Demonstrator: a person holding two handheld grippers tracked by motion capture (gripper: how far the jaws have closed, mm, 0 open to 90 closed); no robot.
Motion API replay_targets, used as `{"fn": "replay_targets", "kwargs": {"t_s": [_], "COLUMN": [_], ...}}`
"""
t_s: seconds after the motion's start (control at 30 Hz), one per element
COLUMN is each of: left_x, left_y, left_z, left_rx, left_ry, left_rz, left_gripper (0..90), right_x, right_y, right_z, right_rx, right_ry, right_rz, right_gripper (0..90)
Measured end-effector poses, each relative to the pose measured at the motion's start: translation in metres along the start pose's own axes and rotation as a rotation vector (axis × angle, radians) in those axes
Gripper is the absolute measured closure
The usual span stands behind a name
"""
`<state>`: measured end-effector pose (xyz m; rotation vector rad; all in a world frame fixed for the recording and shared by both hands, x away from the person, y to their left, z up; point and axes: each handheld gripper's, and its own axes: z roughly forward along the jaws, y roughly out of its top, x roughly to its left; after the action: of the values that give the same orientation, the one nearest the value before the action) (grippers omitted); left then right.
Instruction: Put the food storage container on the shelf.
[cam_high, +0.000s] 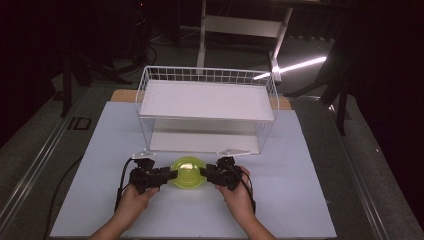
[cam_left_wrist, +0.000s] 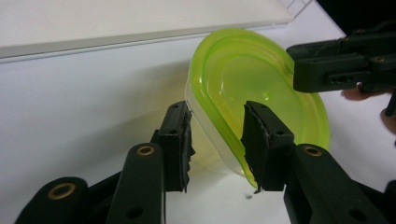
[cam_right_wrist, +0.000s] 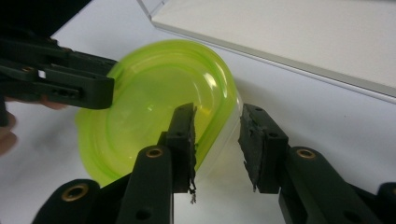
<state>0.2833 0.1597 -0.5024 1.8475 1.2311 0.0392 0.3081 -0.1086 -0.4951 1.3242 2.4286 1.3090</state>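
two tools, left tool and right tool, straddle opposite rims of the green bowl, jaws spread, seemingly to lift it level off the worktop.

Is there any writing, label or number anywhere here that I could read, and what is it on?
"ID": large grey letters on the floor left of the table, seen from the high view; that is how it seems to read, though it is dim.
No print shows on the green container, the wire shelf rack, the left gripper or the right gripper.
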Motion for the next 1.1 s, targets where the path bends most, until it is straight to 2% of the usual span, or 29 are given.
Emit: {"fn": "replay_targets", "kwargs": {"t_s": [0.07,0.17,0.33,0.4,0.47,0.57,0.63,0.73,0.87,1.0,1.1], "left_x": [-0.001,-0.002,-0.007,-0.009,-0.012,-0.014,-0.018,-0.02,-0.026,-0.03,-0.031], "left_y": [-0.001,-0.002,-0.003,-0.002,-0.003,-0.003,-0.002,-0.002,0.003,0.011,0.017], "left_z": [-0.001,-0.002,-0.005,-0.006,-0.007,-0.009,-0.009,-0.009,-0.012,-0.015,-0.014], "left_rx": [0.009,0.006,0.024,0.032,0.033,0.023,0.025,0.013,-0.031,-0.081,-0.105], "left_ry": [0.003,-0.004,-0.033,-0.059,-0.042,-0.037,-0.015,-0.016,-0.014,-0.03,-0.039], "left_rz": [-0.014,-0.032,-0.044,-0.062,-0.042,-0.039,0.0,0.006,0.041,0.07,0.096], "left_gripper": [66.4,69.2,73.2,75.1,76.0,79.7,81.9,81.9,82.0,82.0,82.0], "right_x": [0.001,0.003,0.007,0.007,0.007,0.008,0.01,0.011,0.015,0.019,0.017], "right_y": [-0.001,-0.002,-0.005,-0.005,-0.006,-0.008,-0.01,-0.011,-0.008,0.001,0.007], "right_z": [-0.001,-0.003,-0.008,-0.009,-0.011,-0.013,-0.014,-0.017,-0.025,-0.037,-0.043], "right_rx": [-0.003,-0.011,-0.008,-0.006,-0.01,-0.021,-0.024,-0.039,-0.074,-0.125,-0.145], "right_ry": [0.019,0.02,0.005,0.0,0.001,-0.003,-0.021,-0.036,-0.061,-0.086,-0.098], "right_rz": [0.012,0.027,0.046,0.051,0.063,0.07,0.057,0.043,0.01,-0.027,-0.037], "right_gripper": [67.5,69.9,73.2,74.7,75.6,77.4,78.5,78.7,78.7,78.8,78.8]}}
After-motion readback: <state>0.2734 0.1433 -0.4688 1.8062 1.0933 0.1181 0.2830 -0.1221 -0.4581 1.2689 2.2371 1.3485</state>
